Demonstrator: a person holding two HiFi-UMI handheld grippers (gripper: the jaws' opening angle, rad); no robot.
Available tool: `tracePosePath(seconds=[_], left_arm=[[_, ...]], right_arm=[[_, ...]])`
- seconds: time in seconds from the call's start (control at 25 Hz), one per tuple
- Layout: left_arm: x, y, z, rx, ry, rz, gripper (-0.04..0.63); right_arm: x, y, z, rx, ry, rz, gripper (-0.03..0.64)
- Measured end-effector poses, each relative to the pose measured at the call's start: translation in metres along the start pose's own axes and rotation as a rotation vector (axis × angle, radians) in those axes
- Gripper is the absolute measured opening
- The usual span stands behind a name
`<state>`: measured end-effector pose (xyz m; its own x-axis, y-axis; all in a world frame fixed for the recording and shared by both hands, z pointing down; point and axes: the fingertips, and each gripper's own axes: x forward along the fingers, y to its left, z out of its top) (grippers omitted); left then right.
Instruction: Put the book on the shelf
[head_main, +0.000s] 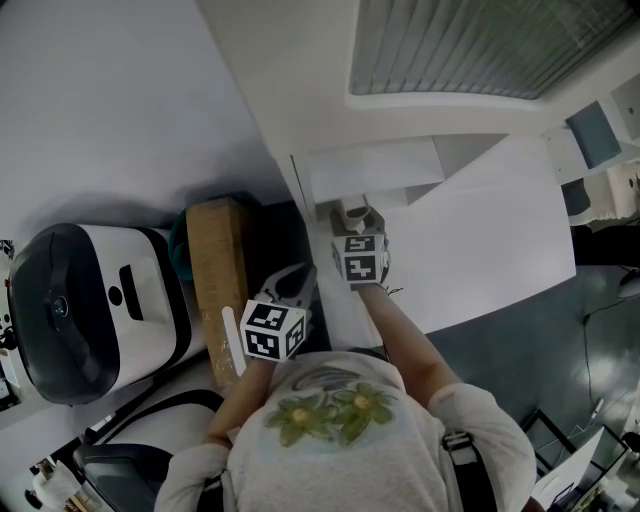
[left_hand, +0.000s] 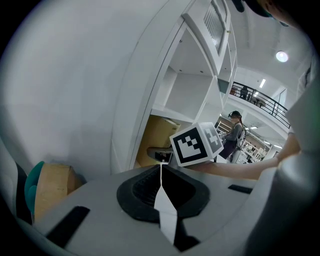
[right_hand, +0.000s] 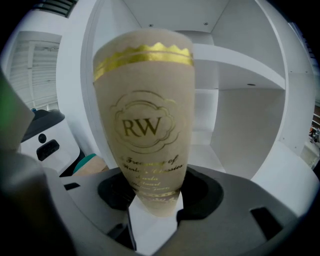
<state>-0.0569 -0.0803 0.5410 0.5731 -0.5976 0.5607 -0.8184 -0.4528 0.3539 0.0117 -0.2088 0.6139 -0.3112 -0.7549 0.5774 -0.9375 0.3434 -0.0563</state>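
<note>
- The right gripper (right_hand: 155, 197) has its jaws pinching the lower end of the book (right_hand: 145, 115). The book stands upright between them, beige with a gold band near the top and a gold "RW" crest facing the camera.
- The book is in the air in front of the white shelf (right_hand: 235, 65), not yet resting on any board. It covers much of the right gripper view, so only the compartment to its right and the one above show.
- The left gripper (left_hand: 161, 172) has its jaws pressed together with nothing between them. It hangs lower and to the left of the right gripper, close to the person's shirt (head_main: 335, 420).
- In the left gripper view the right gripper's marker cube (left_hand: 197, 144) sits in front of the shelf's lower opening, where a brown carton (left_hand: 156, 136) shows.
- A tall cardboard box (head_main: 220, 285) stands just left of the shelf, with a teal object (head_main: 178, 250) against its far side.
- A white-and-black machine (head_main: 90, 310) stands beside that box, further left, well clear of the book.
- Far off past the shelf, another person (left_hand: 234, 131) stands under a railing (left_hand: 260, 97).
</note>
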Motion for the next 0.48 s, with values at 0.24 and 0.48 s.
tracePosePath(seconds=[0.24, 0.48], left_arm=[[0.0, 0.004, -0.001, -0.005, 0.003, 0.006, 0.034], [-0.001, 0.004, 0.001, -0.001, -0.001, 0.01, 0.034]], right_arm=[[0.01, -0.002, 0.005, 0.009, 0.004, -0.006, 0.224], [0.02, -0.004, 0.013, 0.018, -0.002, -0.007, 0.224]])
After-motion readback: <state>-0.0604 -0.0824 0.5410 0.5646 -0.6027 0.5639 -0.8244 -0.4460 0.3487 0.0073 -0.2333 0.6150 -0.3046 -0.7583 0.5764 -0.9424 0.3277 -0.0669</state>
